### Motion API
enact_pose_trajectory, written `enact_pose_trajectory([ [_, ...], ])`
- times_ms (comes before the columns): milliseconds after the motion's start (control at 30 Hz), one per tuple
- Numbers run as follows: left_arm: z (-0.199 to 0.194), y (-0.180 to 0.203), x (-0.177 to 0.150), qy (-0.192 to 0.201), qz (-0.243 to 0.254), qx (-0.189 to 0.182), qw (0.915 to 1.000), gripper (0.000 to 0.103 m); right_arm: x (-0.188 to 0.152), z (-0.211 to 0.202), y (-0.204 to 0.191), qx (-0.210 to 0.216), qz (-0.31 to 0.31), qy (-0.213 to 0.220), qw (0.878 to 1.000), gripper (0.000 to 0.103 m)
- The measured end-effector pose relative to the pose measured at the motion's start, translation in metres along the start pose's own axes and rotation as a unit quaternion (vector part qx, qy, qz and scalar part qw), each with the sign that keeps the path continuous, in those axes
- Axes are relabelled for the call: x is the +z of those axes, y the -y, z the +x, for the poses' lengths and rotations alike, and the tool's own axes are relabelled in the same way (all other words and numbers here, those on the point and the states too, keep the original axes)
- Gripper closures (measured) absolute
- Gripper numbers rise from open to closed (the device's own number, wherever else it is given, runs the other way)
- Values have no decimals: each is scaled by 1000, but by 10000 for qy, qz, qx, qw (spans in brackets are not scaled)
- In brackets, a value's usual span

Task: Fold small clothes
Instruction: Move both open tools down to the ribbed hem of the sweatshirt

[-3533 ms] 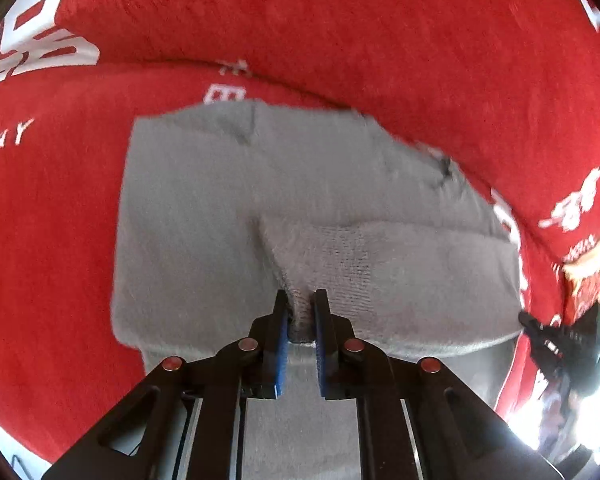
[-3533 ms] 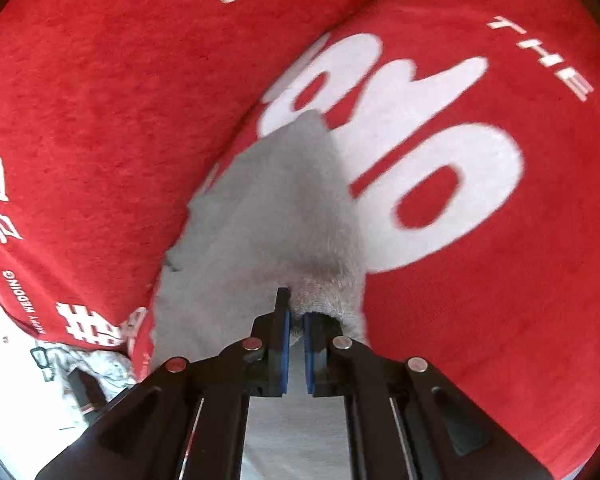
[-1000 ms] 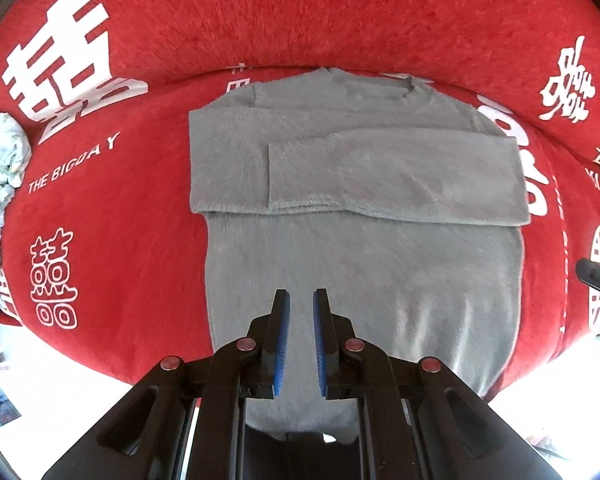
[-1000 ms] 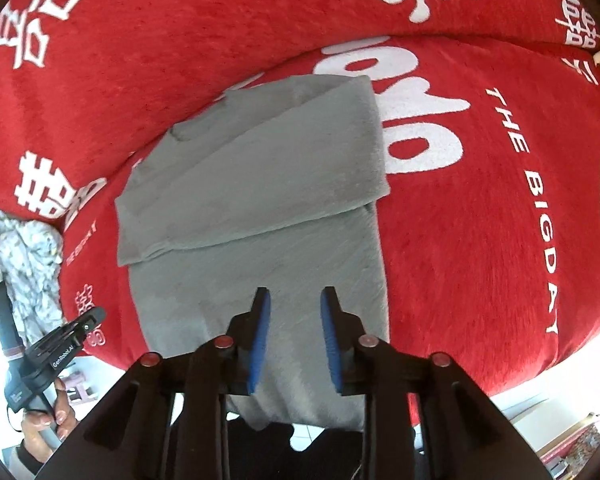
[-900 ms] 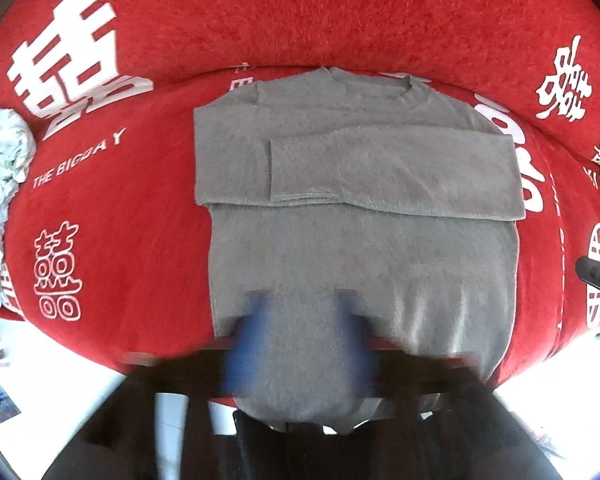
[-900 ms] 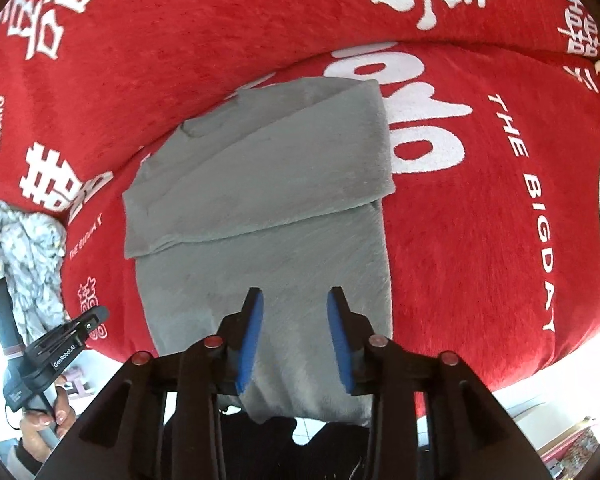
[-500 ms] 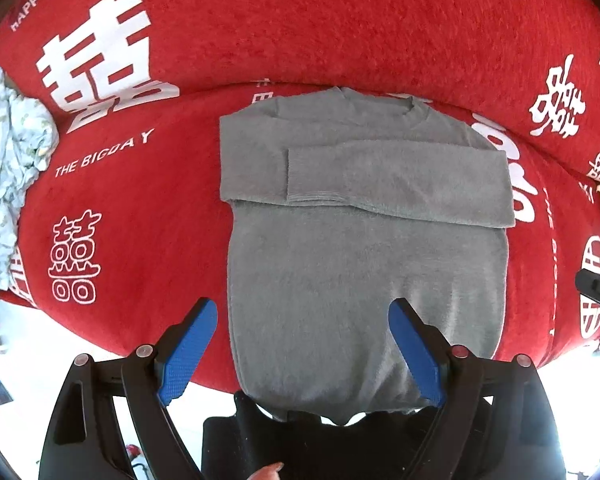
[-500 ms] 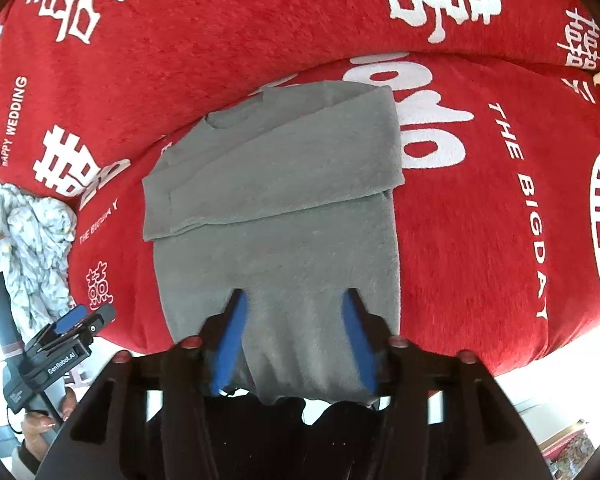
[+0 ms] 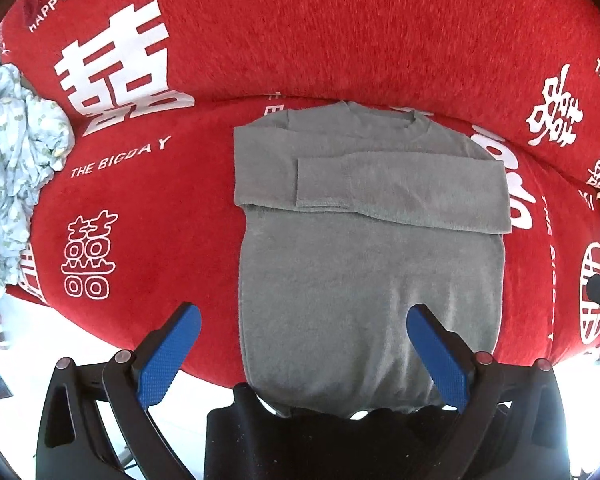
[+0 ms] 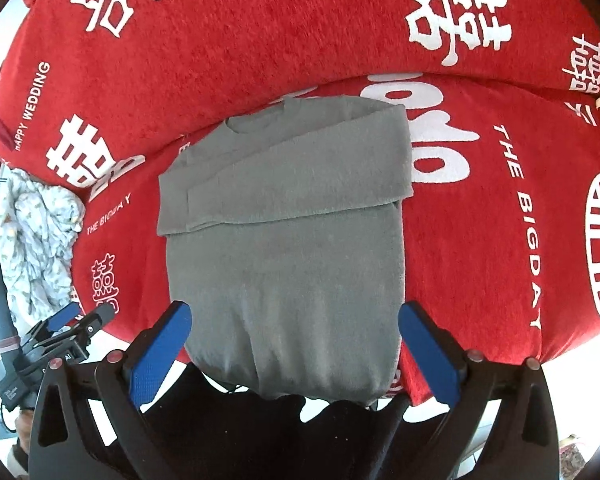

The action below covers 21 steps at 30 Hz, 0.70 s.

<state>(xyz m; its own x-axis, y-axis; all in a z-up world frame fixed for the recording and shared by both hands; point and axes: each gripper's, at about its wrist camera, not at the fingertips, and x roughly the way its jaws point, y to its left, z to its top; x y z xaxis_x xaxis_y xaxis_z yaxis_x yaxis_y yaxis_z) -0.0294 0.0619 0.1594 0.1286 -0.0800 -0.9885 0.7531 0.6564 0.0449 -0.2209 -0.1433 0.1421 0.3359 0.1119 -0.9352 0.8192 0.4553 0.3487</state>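
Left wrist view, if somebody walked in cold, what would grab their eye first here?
Most likely the grey sweater, lying flat in the middle with both sleeves folded across its chest and its hem hanging off the front edge. Next the bright red cover beneath and behind it, printed with big white characters and English words. Closest in, the left gripper has its blue pads spread wide above the hem, gripping nothing, and a crumpled pale cloth sits at the far left.
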Motion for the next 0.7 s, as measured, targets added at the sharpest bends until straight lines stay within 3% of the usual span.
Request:
enact_pose_trajectory([
  [267, -11, 10, -4, 73, 41, -140, 9999, 0, -5, -2, 6, 167, 63, -109, 9998, 0],
  [700, -23, 24, -15, 152, -112, 87, 9998, 0, -12, 0, 24, 513, 132, -320, 9981, 0],
])
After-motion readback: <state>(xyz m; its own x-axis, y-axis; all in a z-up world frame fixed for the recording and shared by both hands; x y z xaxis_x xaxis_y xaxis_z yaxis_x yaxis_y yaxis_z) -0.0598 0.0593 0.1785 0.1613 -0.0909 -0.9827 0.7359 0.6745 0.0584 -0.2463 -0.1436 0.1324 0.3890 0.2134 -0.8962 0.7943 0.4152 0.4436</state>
